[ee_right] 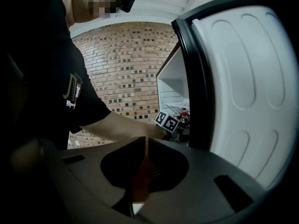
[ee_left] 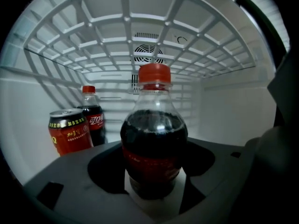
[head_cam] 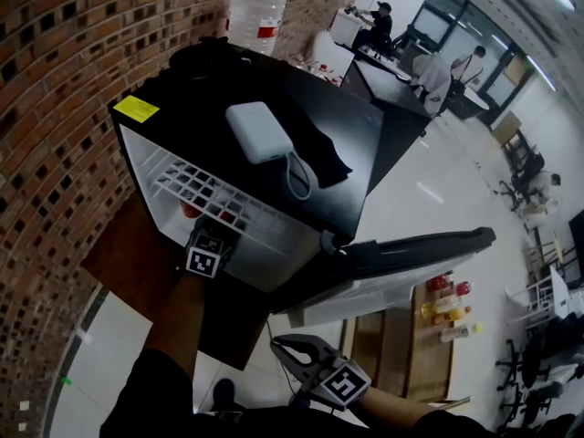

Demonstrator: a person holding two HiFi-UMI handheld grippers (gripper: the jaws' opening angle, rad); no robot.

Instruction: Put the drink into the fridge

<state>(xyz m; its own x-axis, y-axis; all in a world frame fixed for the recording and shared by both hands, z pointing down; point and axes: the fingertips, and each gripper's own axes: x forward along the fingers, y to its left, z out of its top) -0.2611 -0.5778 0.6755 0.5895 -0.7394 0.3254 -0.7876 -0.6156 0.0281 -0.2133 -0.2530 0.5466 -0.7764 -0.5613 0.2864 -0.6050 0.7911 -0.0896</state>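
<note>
item: cola bottle (ee_left: 155, 143), full; judged heavyish, smooth, slightly squashy. left tongs (ee_left: 154, 192) clamped low on its body; right tongs (ee_right: 145, 146) closed, empty.

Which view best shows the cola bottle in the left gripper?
Left gripper view: the cola bottle fills the centre between the jaws, cap to label. Head view: a red glimpse under the fridge shelf. Right gripper view: a distant bottle top.

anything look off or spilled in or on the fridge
Nothing spilled or tipped: inside the fridge the red can, the back bottle and the cola bottle between the jaws all stand upright. The only stray things are a white power bank with its cable and a black cloth lying loose on the fridge's top.
</note>
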